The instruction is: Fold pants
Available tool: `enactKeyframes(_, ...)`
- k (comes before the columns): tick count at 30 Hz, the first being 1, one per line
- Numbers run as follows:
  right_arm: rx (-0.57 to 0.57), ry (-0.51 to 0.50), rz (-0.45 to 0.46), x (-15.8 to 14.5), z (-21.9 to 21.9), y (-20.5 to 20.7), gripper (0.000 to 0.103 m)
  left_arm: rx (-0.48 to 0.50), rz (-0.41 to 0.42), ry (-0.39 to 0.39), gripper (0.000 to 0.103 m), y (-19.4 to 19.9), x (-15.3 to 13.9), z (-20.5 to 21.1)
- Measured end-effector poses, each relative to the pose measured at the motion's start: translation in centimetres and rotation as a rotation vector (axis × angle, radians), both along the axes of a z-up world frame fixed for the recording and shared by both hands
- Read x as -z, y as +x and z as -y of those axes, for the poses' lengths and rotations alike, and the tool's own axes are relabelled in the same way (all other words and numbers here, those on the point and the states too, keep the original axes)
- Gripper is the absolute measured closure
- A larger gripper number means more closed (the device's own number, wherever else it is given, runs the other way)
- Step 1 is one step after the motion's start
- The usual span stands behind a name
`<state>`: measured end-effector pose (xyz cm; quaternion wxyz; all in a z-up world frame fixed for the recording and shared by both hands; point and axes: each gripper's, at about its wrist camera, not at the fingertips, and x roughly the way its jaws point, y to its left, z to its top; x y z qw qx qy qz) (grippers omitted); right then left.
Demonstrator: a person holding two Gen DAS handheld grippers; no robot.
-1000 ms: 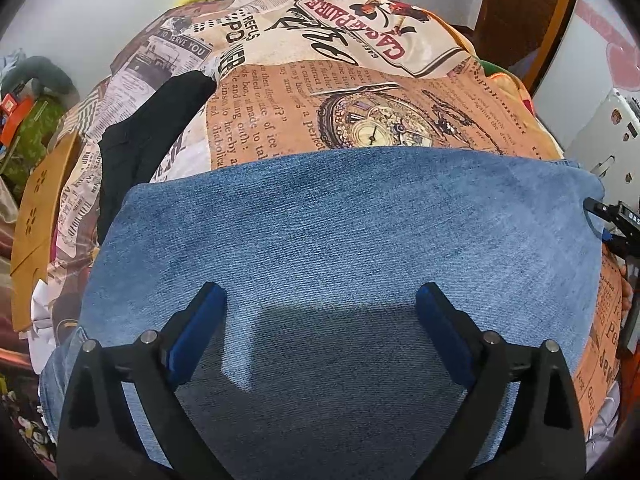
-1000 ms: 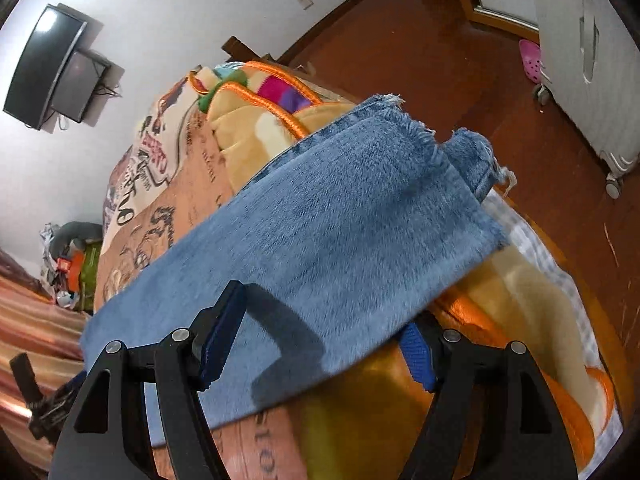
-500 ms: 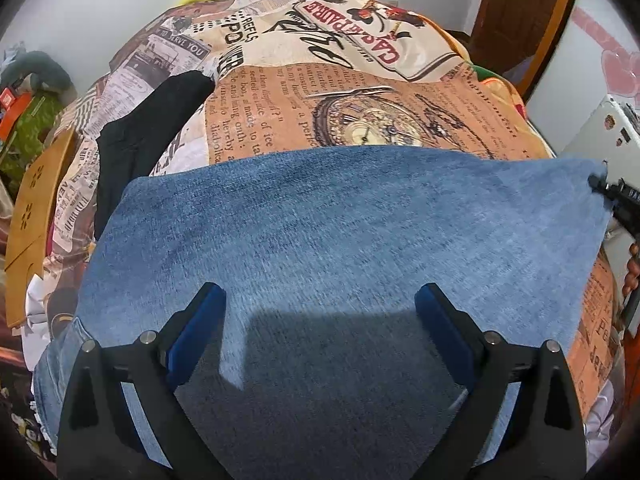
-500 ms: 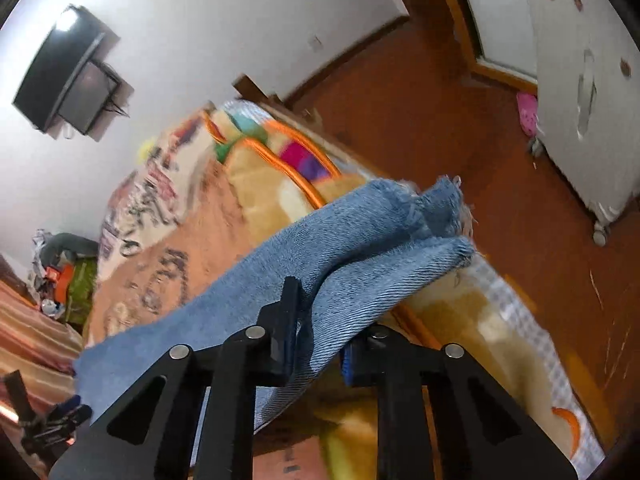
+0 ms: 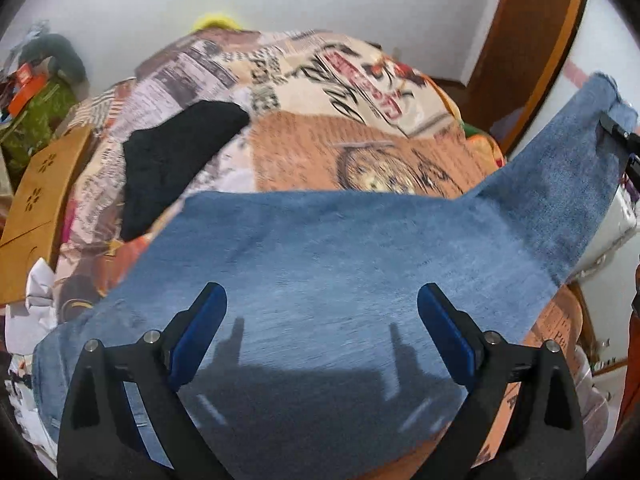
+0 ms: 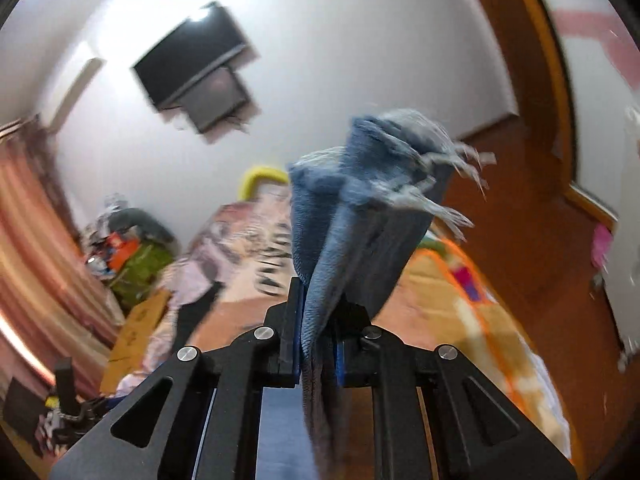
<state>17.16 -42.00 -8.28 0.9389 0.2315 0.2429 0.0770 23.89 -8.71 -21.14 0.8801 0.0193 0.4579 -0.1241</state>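
The right gripper (image 6: pixel 316 344) is clamped on the frayed leg end of the jeans (image 5: pixel 340 280), raised above the bed (image 5: pixel 360 152). The left gripper (image 5: pixel 320 332) hovers over the jeans, jaws wide apart, holding nothing. The remaining denim lies on the bed.

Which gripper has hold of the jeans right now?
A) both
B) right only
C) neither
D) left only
B: the right gripper is shut on the frayed hem end of the jeans, holding it above the bed, while the left gripper hangs open over the denim with nothing between its fingers.
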Motion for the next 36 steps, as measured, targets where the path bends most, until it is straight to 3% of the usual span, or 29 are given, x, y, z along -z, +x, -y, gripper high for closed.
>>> enactKeyframes(5,-0.128,-0.015,0.06,-2.5,-6.5,1.8,0.095,-0.062,0.052,-0.055,0.005,-1.3,-1.8,-4.5)
enactKeyframes(8,-0.235,-0.078,0.052,-2.3,-12.2,3.3,0.095,-0.108,0.078,-0.076,0.005,-2.2,-2.3,-7.4)
enactKeyframes(13,-0.41,-0.185,-0.039,1.7,-21.0,4.2,0.095,-0.189,0.072,-0.096,0.005,-3.7,-1.8,-12.3)
enactKeyframes(17,-0.541,-0.269,-0.143,7.2,-27.4,5.1,0.095,-0.253,0.035,-0.117,0.005,-4.8,-0.9,-15.3)
enactKeyframes(20,-0.606,-0.332,-0.22,10.7,-29.8,5.1,0.095,-0.283,0.018,-0.13,0.005,-5.6,-0.6,-16.8)
enactKeyframes(23,-0.645,-0.385,-0.286,12.3,-30.6,4.8,0.091,-0.299,0.006,-0.126,0.005,-5.8,-0.4,-17.5)
enactKeyframes(27,-0.676,-0.391,-0.305,11.7,-29.6,4.1,0.085,-0.289,-0.01,-0.145,0.005,-5.2,-0.5,-16.9)
enactKeyframes(31,-0.717,-0.36,-0.307,11.3,-29.0,2.2,0.063,-0.231,-0.017,-0.177,0.005,-3.9,-1.1,-14.7)
enactKeyframes(36,-0.684,-0.369,-0.276,10.2,-25.7,0.2,0.062,-0.151,-0.035,-0.186,0.005,-2.6,-1.4,-11.1)
